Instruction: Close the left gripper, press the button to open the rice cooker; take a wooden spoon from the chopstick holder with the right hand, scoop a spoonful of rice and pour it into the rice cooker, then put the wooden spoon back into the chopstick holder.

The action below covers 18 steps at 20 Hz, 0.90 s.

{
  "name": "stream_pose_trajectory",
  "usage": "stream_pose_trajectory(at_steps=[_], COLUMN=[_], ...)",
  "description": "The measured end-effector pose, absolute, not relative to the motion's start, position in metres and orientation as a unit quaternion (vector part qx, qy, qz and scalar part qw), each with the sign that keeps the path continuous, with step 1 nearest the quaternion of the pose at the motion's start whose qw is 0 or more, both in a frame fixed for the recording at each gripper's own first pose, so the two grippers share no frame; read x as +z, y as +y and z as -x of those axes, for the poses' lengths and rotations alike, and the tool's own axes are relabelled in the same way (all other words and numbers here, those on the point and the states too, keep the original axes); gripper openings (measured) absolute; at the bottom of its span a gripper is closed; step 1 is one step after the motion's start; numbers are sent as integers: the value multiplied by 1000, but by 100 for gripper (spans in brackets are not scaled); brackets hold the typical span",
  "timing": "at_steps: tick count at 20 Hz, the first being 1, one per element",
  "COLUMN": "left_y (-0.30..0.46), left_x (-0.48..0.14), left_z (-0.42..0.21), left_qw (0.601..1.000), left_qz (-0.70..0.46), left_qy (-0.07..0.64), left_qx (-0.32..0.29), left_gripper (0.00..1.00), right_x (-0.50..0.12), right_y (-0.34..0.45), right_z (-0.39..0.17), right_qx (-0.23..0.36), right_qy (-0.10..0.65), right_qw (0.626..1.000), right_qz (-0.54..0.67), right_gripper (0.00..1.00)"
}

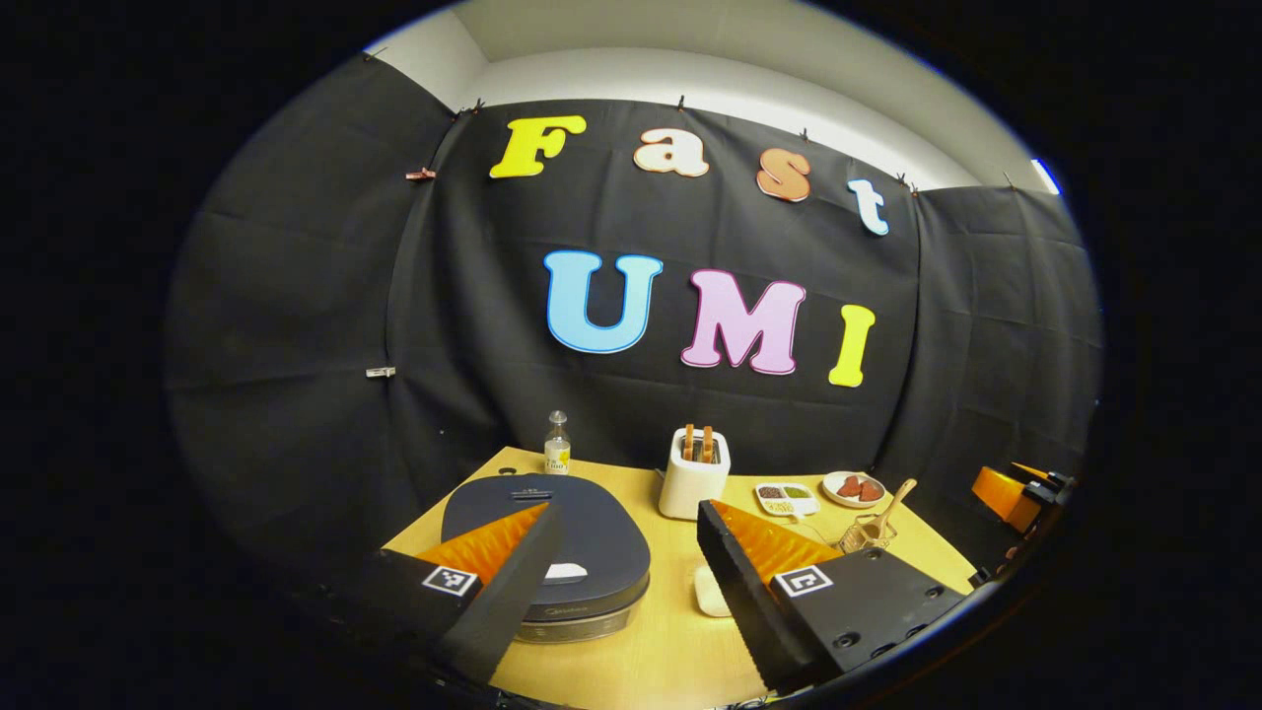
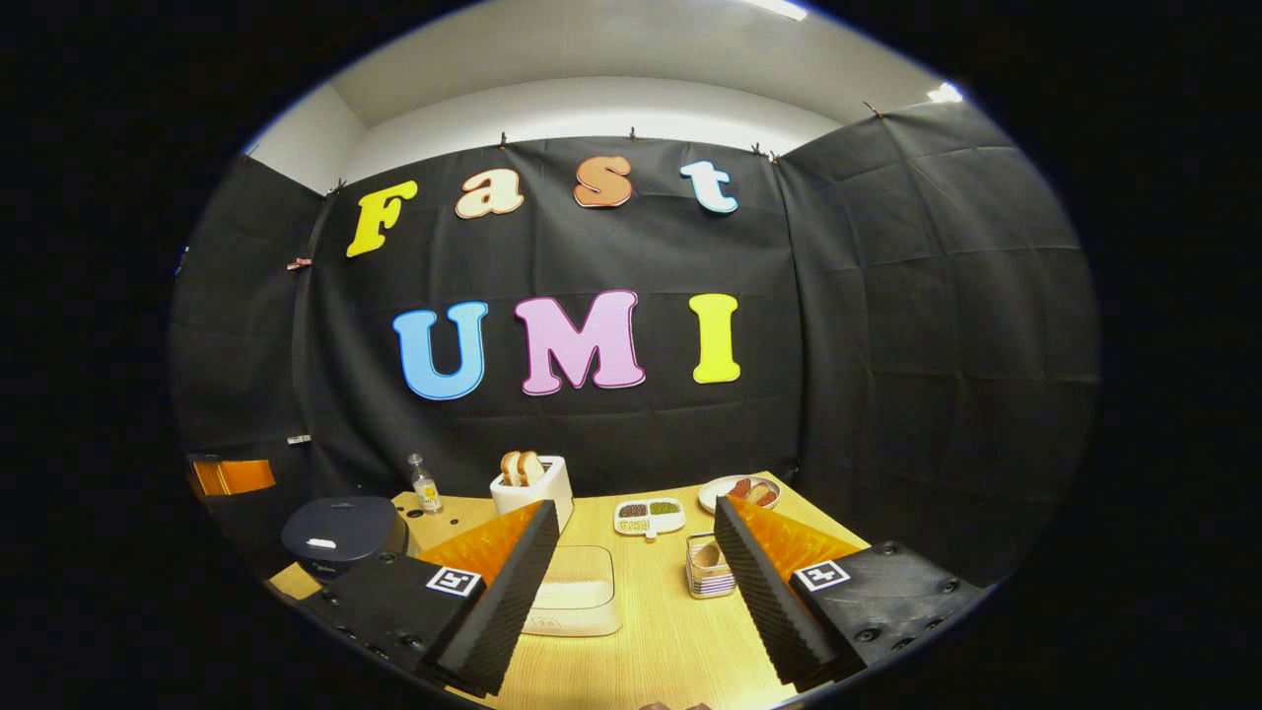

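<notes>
The cooker [image 1: 547, 552] sits at the left of the surface [image 1: 670, 651], lid down, and the left gripper [image 1: 621, 582] hangs above its near edge with the jaws spread wide. That is the first hazard: the task asks for clenched jaws before the press, and splayed ones could straddle the pale button [image 1: 566, 571] on the lid's front (or catch the rim), so the lid would not open.

Right of the cooker, in the right gripper view, a pale lidded box [image 2: 574, 592] lies on the surface; whether it holds the rice cannot be told. Behind stand a bottle [image 1: 557, 444], a toaster [image 1: 694, 473] and a divided dish [image 1: 786, 499].

Further right the wire holder [image 1: 868, 532] carries the spoon [image 1: 892, 505], which leans rightward. The holder looks light, so a pull off the spoon's axis could tip or drag it toward the plate [image 1: 854, 487] just behind.

The right gripper [image 2: 631, 592] hangs well short of the holder, jaws released and empty. A loaded spoon carried leftward across the surface could spill rice on the way if it tilts.
</notes>
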State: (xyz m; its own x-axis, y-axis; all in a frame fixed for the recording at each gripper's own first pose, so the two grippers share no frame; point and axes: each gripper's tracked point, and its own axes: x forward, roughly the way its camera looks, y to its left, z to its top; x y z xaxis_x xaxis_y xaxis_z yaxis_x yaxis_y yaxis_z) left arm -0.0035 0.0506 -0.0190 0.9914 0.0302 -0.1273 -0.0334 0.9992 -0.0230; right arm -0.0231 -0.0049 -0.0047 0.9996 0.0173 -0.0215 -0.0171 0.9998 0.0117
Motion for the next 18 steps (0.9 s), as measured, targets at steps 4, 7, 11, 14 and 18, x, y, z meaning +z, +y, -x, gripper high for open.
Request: stream_pose_trajectory(at_steps=[4, 7, 11, 14, 18], left_y=[76, 90, 104, 109, 109], left_x=[-47, -62, -78, -95, -116], left_z=[-13, -24, -38, -49, -60], left_qw=[990, 984, 978, 974, 969], left_qz=[34, 48, 63, 70, 72], left_qy=[138, 170, 198, 215, 238], left_qx=[21, 22, 20, 20, 17], left_gripper=[76, 54, 23, 7, 6], right_x=[-12, -15, -19, -25, -28], right_y=[-12, -22, -34, -41, -48], right_z=[25, 26, 31, 36, 36], right_qx=[-1, -20, -40, -50, -62], right_qy=[20, 26, 33, 41, 53], right_qw=[1000, 999, 999, 998, 997], right_qz=[-7, -17, -14, -10, -9], right_gripper=[99, 99, 99, 99, 99])
